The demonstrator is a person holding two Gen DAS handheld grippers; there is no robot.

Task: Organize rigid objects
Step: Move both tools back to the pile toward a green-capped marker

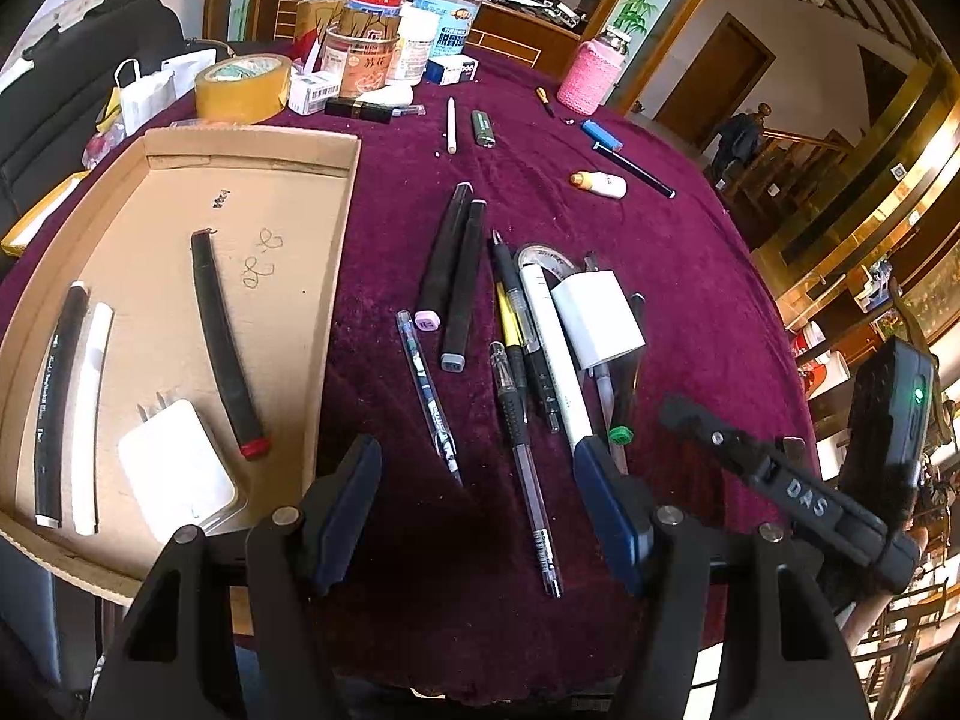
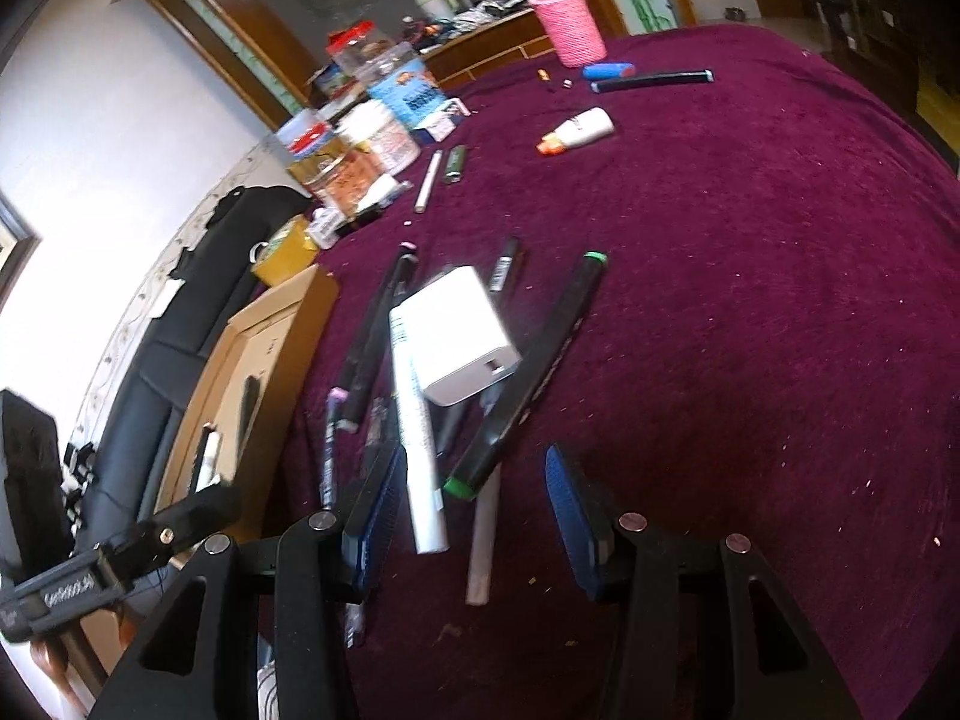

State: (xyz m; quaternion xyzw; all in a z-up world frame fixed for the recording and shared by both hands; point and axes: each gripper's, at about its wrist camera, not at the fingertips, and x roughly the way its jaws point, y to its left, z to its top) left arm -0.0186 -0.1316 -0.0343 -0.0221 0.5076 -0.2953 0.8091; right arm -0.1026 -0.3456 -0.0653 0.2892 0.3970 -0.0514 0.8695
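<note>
Loose pens and markers lie in a pile on the purple cloth (image 1: 690, 276). Two black markers (image 1: 450, 264), a blue patterned pen (image 1: 427, 387), a clear gel pen (image 1: 528, 468) and a white pen (image 1: 555, 354) lie side by side, with a white charger (image 1: 597, 318) on top. My left gripper (image 1: 480, 504) hovers open over the near ends of the blue pen and the gel pen, gripping nothing. My right gripper (image 2: 477, 516) is open above the ends of the white pen (image 2: 414, 420), a green-capped black marker (image 2: 528, 372) and a pale stick (image 2: 483, 540). The charger (image 2: 462, 336) lies just beyond.
A cardboard tray (image 1: 252, 144) at the left holds a red-capped black marker (image 1: 225, 348), a black pen, a white pen and a white plug adapter (image 1: 174, 468). Jars, a tape roll (image 1: 243, 87) and a pink bottle (image 1: 591, 75) crowd the far edge. Small items lie scattered beyond the pile.
</note>
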